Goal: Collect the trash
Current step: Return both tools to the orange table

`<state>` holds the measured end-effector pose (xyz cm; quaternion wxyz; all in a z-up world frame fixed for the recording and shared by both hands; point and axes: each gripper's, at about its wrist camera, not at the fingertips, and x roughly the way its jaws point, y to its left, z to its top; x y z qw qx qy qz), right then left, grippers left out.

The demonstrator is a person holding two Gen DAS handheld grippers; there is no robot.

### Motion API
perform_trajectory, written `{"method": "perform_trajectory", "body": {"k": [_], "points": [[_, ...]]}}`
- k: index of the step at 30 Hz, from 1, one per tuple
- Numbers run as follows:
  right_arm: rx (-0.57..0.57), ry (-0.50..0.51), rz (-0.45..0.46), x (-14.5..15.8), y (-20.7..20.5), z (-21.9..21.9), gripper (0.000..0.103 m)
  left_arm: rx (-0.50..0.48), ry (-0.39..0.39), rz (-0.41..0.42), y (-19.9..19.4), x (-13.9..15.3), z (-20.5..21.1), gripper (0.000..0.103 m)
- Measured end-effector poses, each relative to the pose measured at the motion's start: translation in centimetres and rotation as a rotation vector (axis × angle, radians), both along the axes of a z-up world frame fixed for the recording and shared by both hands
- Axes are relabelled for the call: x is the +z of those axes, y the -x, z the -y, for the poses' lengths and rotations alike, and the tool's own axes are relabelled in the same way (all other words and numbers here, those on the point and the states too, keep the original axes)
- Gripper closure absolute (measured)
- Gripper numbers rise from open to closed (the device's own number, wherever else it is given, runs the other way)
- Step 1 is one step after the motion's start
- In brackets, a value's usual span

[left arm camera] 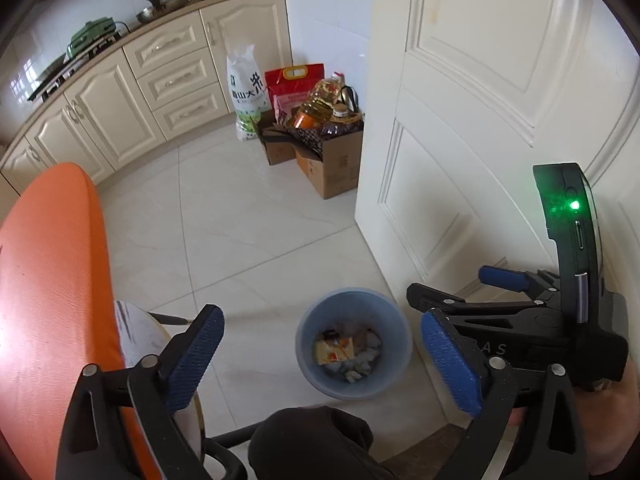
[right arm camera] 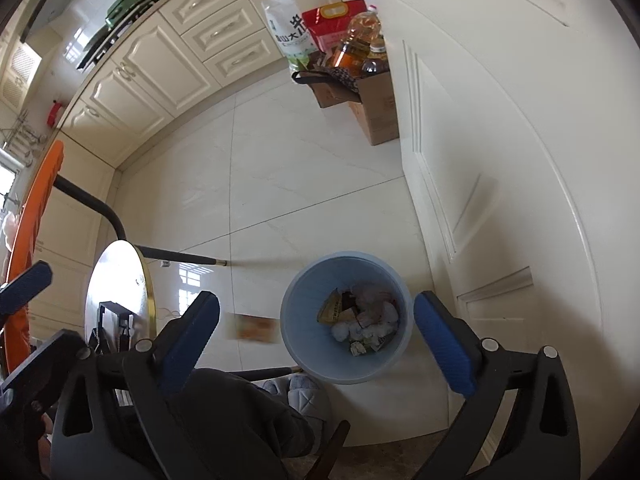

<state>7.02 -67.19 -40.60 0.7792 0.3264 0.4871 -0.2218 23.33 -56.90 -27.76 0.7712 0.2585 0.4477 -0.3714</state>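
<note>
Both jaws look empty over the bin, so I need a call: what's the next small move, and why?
Probably pause the right gripper and watch the blurred packet: it shows left of the blue bin, so it may miss. The left gripper is open and empty too.

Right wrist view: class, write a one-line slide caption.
Open right hand-held gripper above a blue trash bin of wrappers; a blurred packet beside it.

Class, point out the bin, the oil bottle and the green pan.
bin [right arm camera: 294, 344], right wrist view, front rim
oil bottle [left arm camera: 320, 100], left wrist view, body
green pan [left arm camera: 94, 34], left wrist view, lid
</note>
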Motion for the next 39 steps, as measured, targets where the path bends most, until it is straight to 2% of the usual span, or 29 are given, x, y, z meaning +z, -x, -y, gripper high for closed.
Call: {"method": "perform_trajectory", "body": {"k": [5,11,17,21,30,35,39], "points": [[-0.015,0.034,-0.022,1.1,0.1,-0.1,0.0,-0.003,0.014,0.039,2.3,0.8,-1.1,0.002],[-0.021,0.064,0.009,3.5,0.2,-0.6,0.0,0.022,0.112,0.073,4.6,4.4,-4.1,0.002],[0.012,0.123,0.069,7.9,-0.7,-2.5,0.0,0.064,0.223,0.116,5.9,7.9,-8.5,0.001],[0.046,0.181,0.128,11.9,-1.6,-4.4,0.0,0.126,0.303,0.154,5.7,10.0,-13.4,0.001],[0.215,0.3,0.291,21.1,-5.6,-12.8,0.0,0.341,0.417,0.257,5.3,12.6,-25.4,0.001],[0.331,0.34,0.364,24.4,-8.6,-18.7,0.0,0.456,0.444,0.305,5.0,12.9,-31.5,0.001],[0.431,0.359,0.411,26.0,-10.9,-23.6,0.0,0.556,0.469,0.335,5.6,14.0,-36.7,0.001]]}}
